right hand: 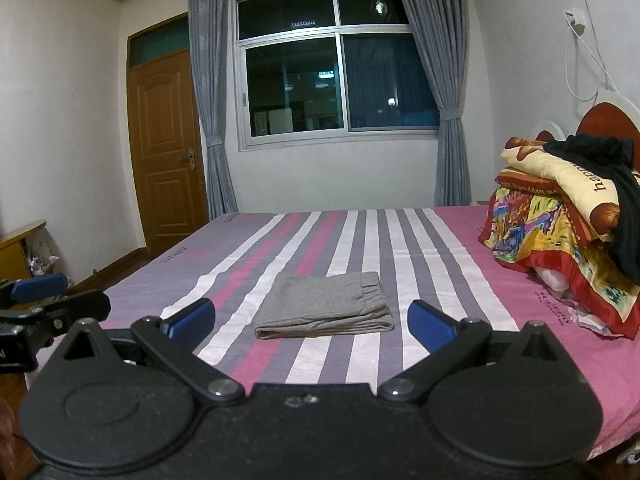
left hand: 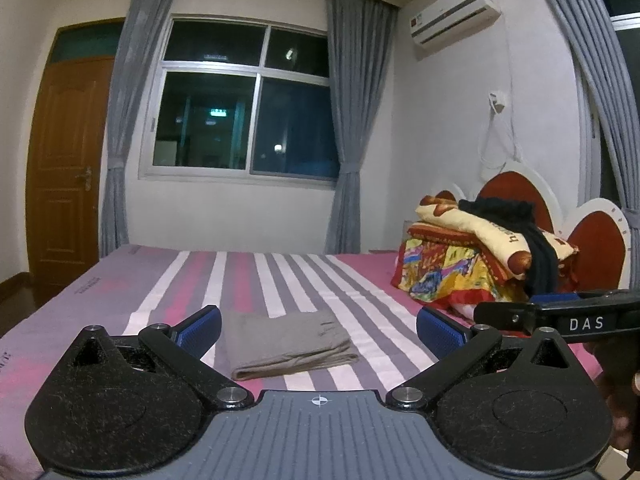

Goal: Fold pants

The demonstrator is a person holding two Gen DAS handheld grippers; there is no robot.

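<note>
Grey pants [left hand: 290, 342] lie folded into a flat rectangle on the striped bed sheet [left hand: 280, 280]; they also show in the right wrist view [right hand: 326, 306]. My left gripper [left hand: 318, 326] is open and empty, held just short of the pants with its blue pads wide apart. My right gripper [right hand: 312, 320] is open and empty too, hovering near the pants' front edge. The right gripper also shows at the right edge of the left wrist view [left hand: 560, 312]. The left gripper shows at the left edge of the right wrist view [right hand: 36, 292].
A pile of colourful blankets [right hand: 560, 232] with a black garment [right hand: 608, 184] on top sits at the head of the bed, right. A window [right hand: 340, 68], grey curtains and a wooden door [right hand: 168, 152] stand behind. A wooden nightstand [right hand: 16, 252] is far left.
</note>
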